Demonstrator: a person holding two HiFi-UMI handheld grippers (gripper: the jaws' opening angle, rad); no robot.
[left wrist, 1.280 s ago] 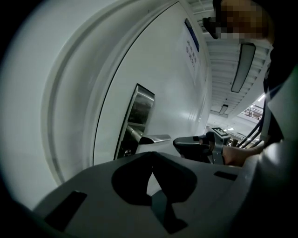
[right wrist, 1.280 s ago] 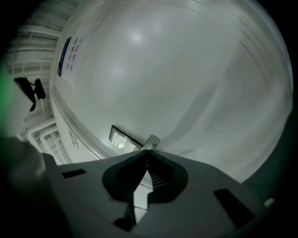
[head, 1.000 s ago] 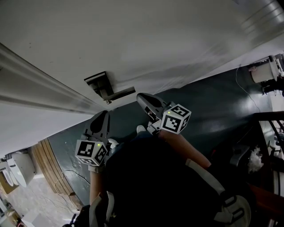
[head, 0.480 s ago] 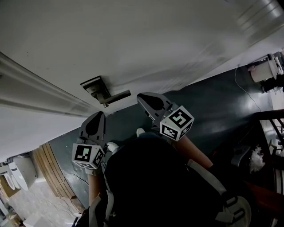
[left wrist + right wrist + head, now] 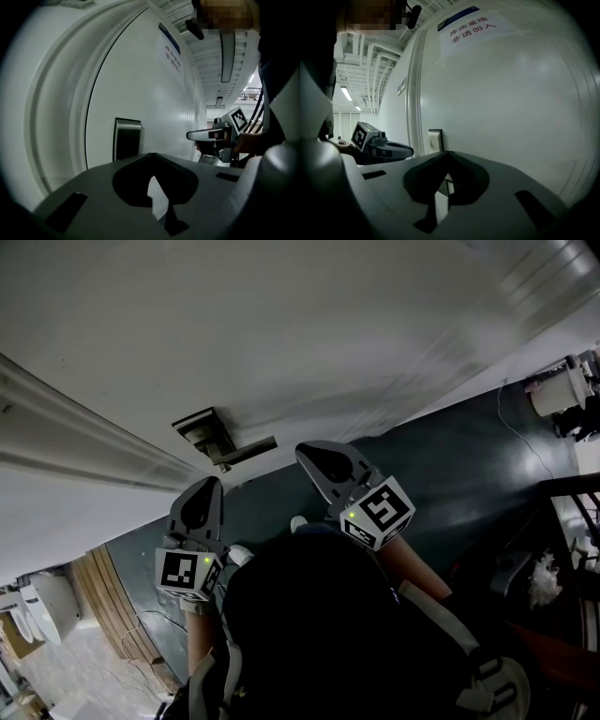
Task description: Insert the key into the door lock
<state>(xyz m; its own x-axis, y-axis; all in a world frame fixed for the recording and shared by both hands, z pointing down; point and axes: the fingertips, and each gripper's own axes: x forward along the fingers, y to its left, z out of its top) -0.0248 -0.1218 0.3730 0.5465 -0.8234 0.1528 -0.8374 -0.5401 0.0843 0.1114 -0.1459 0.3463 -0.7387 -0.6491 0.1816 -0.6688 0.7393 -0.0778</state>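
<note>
Both grippers up at the door, close to the lock.

Head view: my left gripper (image 5: pixel 210 486) and right gripper (image 5: pixel 307 450) point at the white door (image 5: pixel 281 324), with the lock plate (image 5: pixel 204 432) and handle (image 5: pixel 246 448) just beyond them. Left gripper view: jaws together, plate ahead. Right gripper view: jaws together, plate just above them.

door (image 5: pixel 281 315): smooth, painted | lock plate (image 5: pixel 126 139): brushed metal | floor (image 5: pixel 450 465): dark, glossy

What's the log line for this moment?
left claw: shut, short of lock plate | right claw: shut, short of lever handle | key: not seen
</note>
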